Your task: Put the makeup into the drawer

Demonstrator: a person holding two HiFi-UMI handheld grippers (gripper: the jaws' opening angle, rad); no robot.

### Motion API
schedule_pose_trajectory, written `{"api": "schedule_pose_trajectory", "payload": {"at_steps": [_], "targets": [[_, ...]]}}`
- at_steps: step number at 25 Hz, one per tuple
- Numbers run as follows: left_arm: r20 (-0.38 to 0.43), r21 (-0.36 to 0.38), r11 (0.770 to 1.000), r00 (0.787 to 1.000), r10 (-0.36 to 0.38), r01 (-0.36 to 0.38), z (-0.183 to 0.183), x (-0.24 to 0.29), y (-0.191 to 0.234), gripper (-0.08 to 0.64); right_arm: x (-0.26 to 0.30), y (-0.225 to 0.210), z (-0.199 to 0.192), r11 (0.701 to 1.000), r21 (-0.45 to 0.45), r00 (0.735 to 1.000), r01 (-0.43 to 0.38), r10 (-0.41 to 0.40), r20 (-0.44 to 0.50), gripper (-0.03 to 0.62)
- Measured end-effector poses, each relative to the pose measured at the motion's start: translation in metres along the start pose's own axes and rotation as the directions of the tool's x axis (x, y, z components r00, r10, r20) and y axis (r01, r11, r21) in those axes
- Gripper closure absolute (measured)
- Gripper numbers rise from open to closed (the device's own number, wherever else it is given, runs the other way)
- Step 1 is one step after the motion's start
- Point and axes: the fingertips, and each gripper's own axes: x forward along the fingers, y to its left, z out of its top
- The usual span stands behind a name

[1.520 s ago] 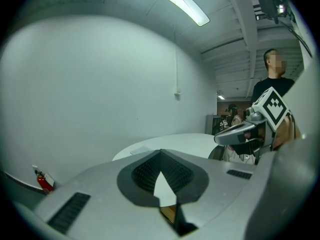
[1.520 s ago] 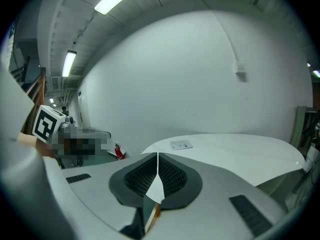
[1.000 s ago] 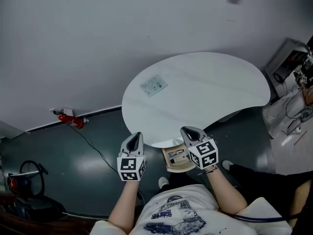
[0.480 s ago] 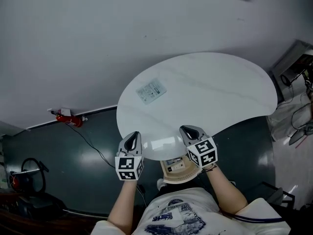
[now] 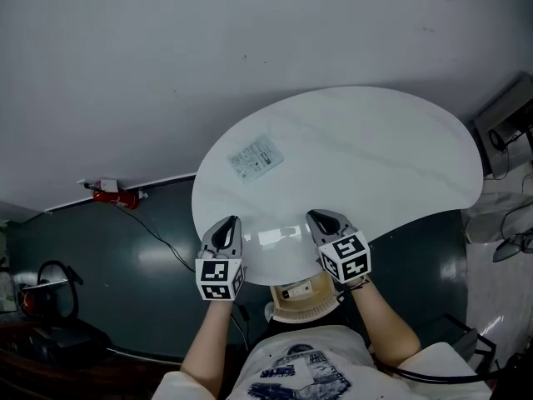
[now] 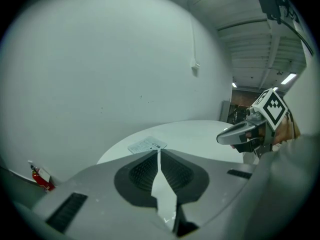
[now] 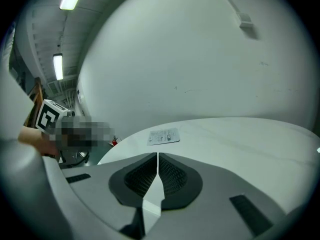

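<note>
Tools: left gripper and right gripper both closed tight, empty, over the table's near edge | Makeup packet: flat on the table's far-left part, well apart from both | Handling: probably light, thin, bendy, slick — pinch one edge or corner

The left gripper has its jaws pressed together with nothing between them, pointing over a white rounded table. A flat white printed packet lies beyond their tips. The right gripper hangs at right.
</note>
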Motion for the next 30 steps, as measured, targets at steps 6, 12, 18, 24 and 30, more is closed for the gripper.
{"api": "schedule_pose_trajectory", "payload": {"at_steps": [6, 12, 18, 24, 30], "targets": [[-0.029, -0.029, 1.0, 1.0, 0.01, -0.011, -0.003, 0.033, 0.014, 0.495, 0.032, -0.02, 0.0, 1.0, -0.006, 0.999, -0.022, 0.022, -0.024, 0.566], [-0.039, -0.049, 0.998, 0.998, 0.046, -0.048, 0.0, 0.064, 0.03, 0.466, 0.067, -0.034, 0.005, 0.998, -0.018, 0.997, -0.059, 0.059, -0.04, 0.566], [-0.045, -0.06, 0.996, 0.997, 0.068, -0.071, 0.002, 0.093, 0.043, 0.425, 0.097, -0.046, 0.012, 0.996, -0.032, 0.996, -0.084, 0.082, -0.043, 0.566], [-0.057, -0.075, 0.993, 0.995, 0.087, -0.091, -0.001, 0.12, 0.05, 0.36, 0.119, -0.056, 0.016, 0.994, -0.035, 0.994, -0.101, 0.1, -0.049, 0.566], [-0.063, -0.101, 0.988, 0.992, 0.112, -0.118, -0.004, 0.145, 0.065, 0.29, 0.142, -0.063, 0.021, 0.994, -0.039, 0.993, -0.107, 0.105, -0.044, 0.566]]}}
